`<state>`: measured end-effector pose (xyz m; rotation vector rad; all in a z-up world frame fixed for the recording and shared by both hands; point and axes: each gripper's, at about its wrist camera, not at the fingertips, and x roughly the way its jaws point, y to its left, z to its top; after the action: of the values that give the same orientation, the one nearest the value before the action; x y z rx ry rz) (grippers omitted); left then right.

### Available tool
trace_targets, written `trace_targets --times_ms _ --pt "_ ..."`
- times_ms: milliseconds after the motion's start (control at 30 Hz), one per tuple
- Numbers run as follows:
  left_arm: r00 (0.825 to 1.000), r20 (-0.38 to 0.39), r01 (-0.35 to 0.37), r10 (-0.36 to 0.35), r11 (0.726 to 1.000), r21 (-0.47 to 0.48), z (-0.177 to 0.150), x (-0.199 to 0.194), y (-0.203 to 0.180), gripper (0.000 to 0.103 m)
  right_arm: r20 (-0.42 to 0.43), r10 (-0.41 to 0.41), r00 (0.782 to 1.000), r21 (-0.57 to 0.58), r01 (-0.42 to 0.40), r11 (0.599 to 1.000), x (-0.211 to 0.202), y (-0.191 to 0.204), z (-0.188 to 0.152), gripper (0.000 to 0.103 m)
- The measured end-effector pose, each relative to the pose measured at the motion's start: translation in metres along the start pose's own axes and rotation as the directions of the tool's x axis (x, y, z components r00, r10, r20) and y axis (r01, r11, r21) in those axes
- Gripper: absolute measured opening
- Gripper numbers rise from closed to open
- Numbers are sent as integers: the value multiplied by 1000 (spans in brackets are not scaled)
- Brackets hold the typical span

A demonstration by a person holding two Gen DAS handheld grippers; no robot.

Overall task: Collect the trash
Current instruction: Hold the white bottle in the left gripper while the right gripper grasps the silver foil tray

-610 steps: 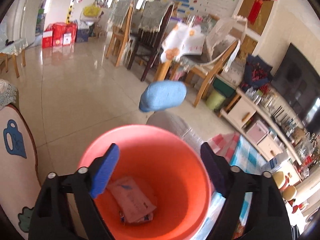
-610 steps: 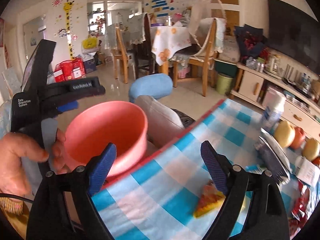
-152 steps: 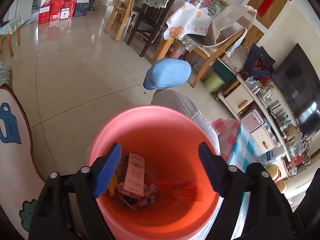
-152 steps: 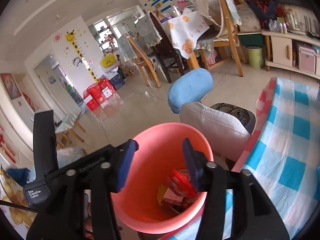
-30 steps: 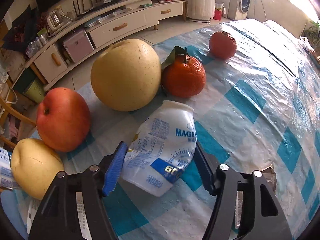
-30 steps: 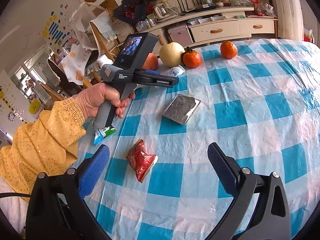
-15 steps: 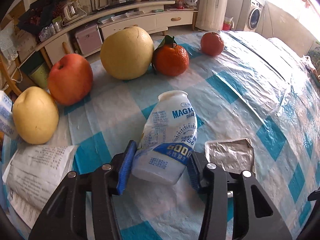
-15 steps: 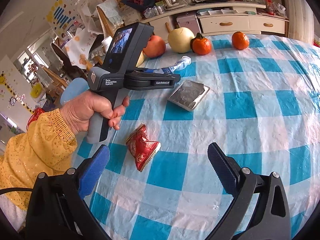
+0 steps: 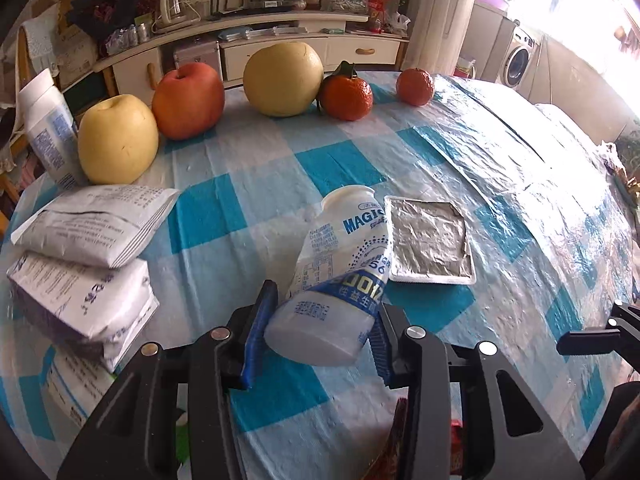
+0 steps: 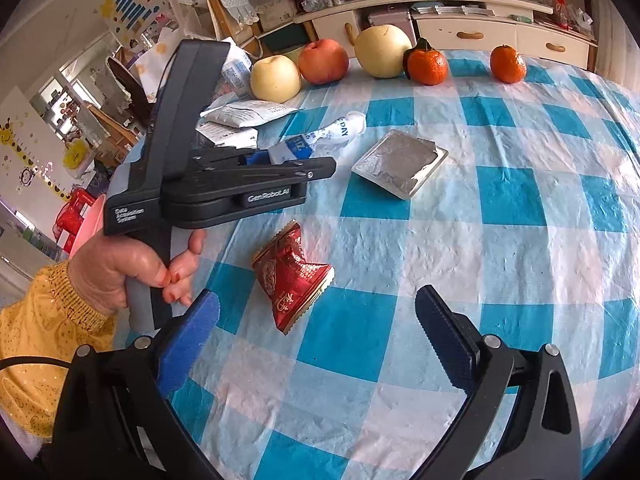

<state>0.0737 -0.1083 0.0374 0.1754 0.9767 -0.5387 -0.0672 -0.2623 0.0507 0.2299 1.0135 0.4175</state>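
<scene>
A living room with a low cabinet lies behind the table [image 9: 248, 168], which carries a blue and white checked cloth. A row of fruit [image 9: 280, 80] stands at the far edge, probably kept there on purpose, while the trash lies scattered nearer. The left tool [image 9: 320, 328] is closed on the base of a white plastic bottle [image 9: 340, 264]; gripping the wide bottom seems to give a firm hold for carrying it away. The bottle's long axis runs away from the tool, and its neck points forward and slightly right, toward the fruit, just beside a flat foil packet [image 9: 430, 240]. It appears lifted off the cloth. The right tool [image 10: 316, 328] is wide open and holds nothing; it hovers near a crushed red can [image 10: 292, 276], which I judge the next thing to collect.
</scene>
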Motion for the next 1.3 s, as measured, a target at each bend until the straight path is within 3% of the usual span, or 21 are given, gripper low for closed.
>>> trace_targets --times_ms 367,633,1000,1267,1300 --pt "995 95 -12 17 999 -48 -37 -55 7 44 59 -99 993 -24 101 995 1 -15 14 99" --pt "985 174 7 19 989 -147 -65 -96 34 44 120 -221 968 -102 233 967 26 -34 38 99" --pt "973 231 51 -1 976 -213 -74 -111 55 41 102 -196 975 -89 205 975 69 -43 70 99" --pt "979 201 62 -18 975 -215 -81 -100 58 41 88 -239 967 -118 249 961 88 -33 77 99" --pt "980 199 65 -21 974 -215 -81 -99 58 41 90 -246 965 -119 255 959 89 -33 77 95"
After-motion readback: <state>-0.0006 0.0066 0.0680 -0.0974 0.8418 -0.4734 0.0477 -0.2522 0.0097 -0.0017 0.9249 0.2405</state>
